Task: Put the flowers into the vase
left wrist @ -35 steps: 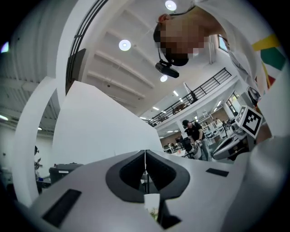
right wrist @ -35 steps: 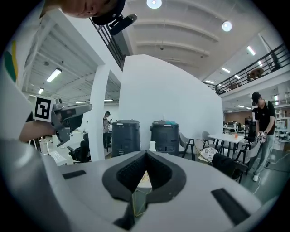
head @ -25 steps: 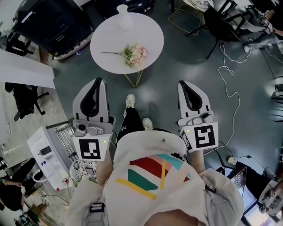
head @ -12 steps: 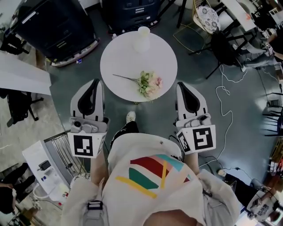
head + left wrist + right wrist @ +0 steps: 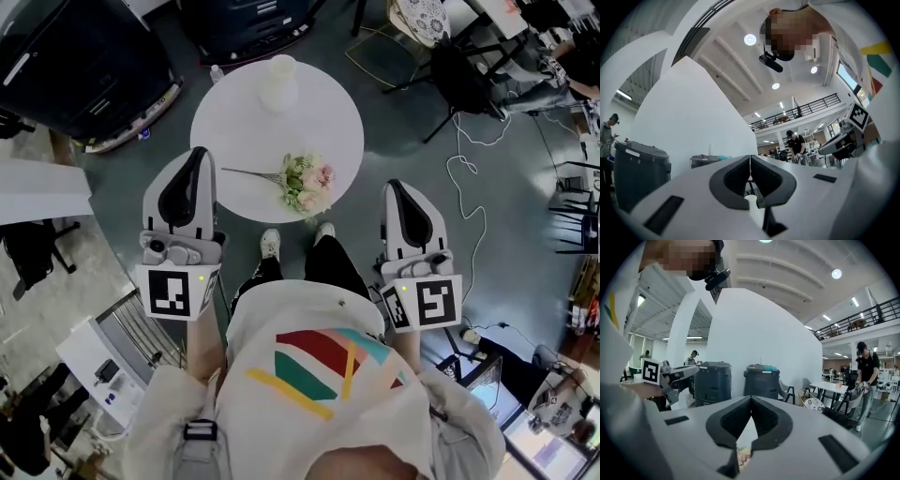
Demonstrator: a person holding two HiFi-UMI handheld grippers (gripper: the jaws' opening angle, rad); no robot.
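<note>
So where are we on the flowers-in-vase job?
Done: nothing yet. The flowers lie on the round table, apart from the vase at its far edge, which holds none. In hand: nothing; left claw and right claw are both shut and empty, short of the flowers. Left: grasp, carry, insert stems into the vase.

Open lab hall: mezzanine railing (image 5: 797,112), work tables (image 5: 832,386), office chairs (image 5: 459,70).

One vase (image 5: 279,82), one bouquet (image 5: 306,184) — one table (image 5: 234,127)
</note>
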